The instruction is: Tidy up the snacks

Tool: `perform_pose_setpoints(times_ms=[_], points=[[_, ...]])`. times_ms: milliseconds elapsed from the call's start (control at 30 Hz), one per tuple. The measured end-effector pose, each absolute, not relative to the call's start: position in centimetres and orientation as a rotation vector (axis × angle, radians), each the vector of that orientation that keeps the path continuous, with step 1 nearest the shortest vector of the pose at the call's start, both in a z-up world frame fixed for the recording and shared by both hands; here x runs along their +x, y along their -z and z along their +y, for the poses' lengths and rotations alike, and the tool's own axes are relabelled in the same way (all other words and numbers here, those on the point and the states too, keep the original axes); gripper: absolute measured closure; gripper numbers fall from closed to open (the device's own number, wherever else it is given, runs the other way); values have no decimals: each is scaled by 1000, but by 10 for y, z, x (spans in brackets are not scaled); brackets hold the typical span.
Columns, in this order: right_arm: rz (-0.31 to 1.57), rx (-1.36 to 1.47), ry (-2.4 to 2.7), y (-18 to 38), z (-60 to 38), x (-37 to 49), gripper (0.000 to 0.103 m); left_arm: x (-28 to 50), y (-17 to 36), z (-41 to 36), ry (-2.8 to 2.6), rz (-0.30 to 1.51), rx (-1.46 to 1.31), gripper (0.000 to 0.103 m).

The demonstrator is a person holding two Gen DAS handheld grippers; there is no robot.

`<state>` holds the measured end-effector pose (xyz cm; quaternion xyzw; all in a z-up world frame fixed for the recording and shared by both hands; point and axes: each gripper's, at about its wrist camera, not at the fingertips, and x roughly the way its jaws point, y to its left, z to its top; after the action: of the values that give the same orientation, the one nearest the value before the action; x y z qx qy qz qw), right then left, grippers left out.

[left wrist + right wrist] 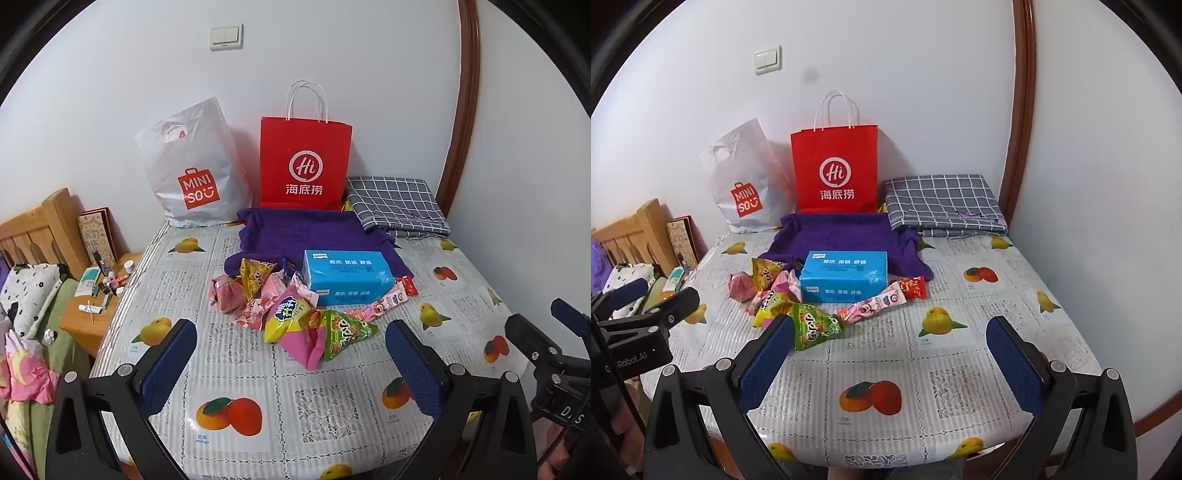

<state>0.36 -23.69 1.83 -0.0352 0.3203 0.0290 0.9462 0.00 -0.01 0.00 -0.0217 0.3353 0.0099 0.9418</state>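
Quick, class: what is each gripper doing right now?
Left gripper: open, holding nothing.
Right gripper: open, holding nothing.

Open right tool [890, 354], snack packets [798, 306] (heaped), blue box [844, 277]

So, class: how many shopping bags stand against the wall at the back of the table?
2. The white plastic bag stands on the left, and the red paper bag stands upright beside it on its right, behind the purple cloth. Nothing suggests another bag is hidden behind them.
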Motion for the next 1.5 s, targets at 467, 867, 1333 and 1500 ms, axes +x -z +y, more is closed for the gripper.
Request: perform_pose_setpoints(times_ms=[467,867,1333,1500], points=[[635,-76,-57,-30,-236,-4,1,-4,-2,-3,-6,681,-58,1],[632,-63,-59,-30,-237,-6,1,-5,-7,2,-6,671,-69,1],[625,-51,-63,-31,-237,-10,1,-7,-10,0,-1,666,-71,1],[624,-44,-65,-32,-238,-10,1,-7,-11,0,2,662,-74,1]])
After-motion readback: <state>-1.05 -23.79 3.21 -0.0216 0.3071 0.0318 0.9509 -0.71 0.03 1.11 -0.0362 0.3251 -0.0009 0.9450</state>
